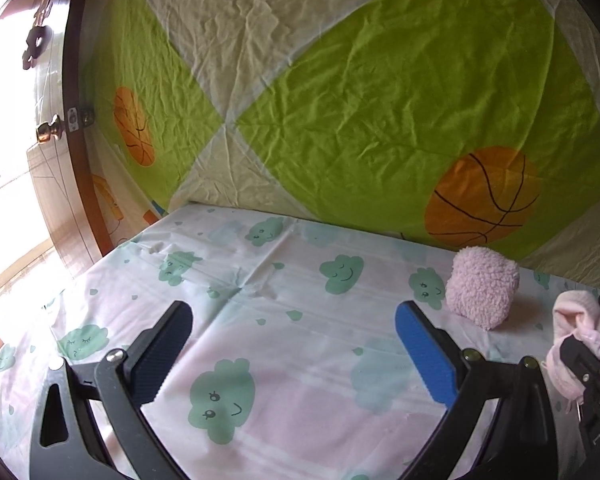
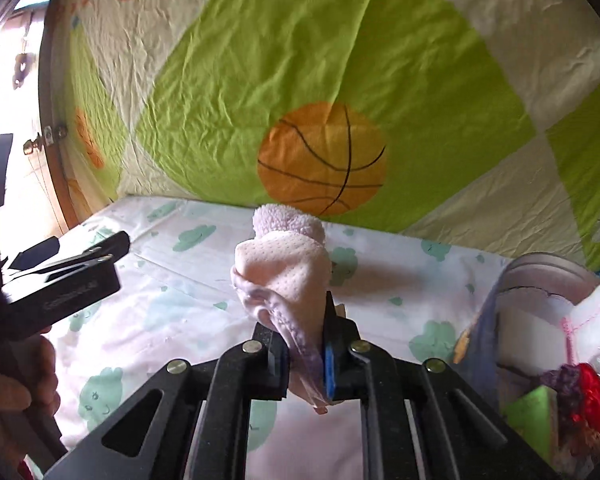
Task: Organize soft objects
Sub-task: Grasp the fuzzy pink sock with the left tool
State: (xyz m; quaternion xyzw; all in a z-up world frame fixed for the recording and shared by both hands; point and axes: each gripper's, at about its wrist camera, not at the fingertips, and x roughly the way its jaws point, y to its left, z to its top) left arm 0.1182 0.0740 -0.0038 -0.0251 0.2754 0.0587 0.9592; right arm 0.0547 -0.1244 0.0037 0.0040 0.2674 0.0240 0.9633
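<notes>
Pink sock point(image 2: 284, 276), pale and dotted, pinched at its lower end between the pads of the right gripper point(image 2: 306, 364), whose jaws stand narrow and clamped on the cloth. The sock's free end stands up above the fingers, lifted off the bed sheet point(image 1: 300, 320). In the left wrist view the same sock point(image 1: 576, 332) shows at the right edge, held by the dark fingers there.

Fluffy roll point(image 1: 482, 286), pink and woolly, rests on the sheet just beyond the sock, near the hanging quilt point(image 1: 380, 100). In the right wrist view it point(image 2: 288, 220) shows directly behind the sock's top.

Left gripper point(image 1: 296, 340): jaws wide apart, nothing between the pads, over bare sheet to the left of the roll. Its blue right pad lies near the roll but apart from it. A hand point(image 2: 24, 384) grasps this gripper's handle at the left edge of the right wrist view.

Sheet: white with green cloud faces. Quilt: green and cream panels with orange basketballs, upright behind the roll.

Basket point(image 2: 548, 280), right of the sock, holding white cloth with pink stitching, plus red and green items, too blurred to identify.
</notes>
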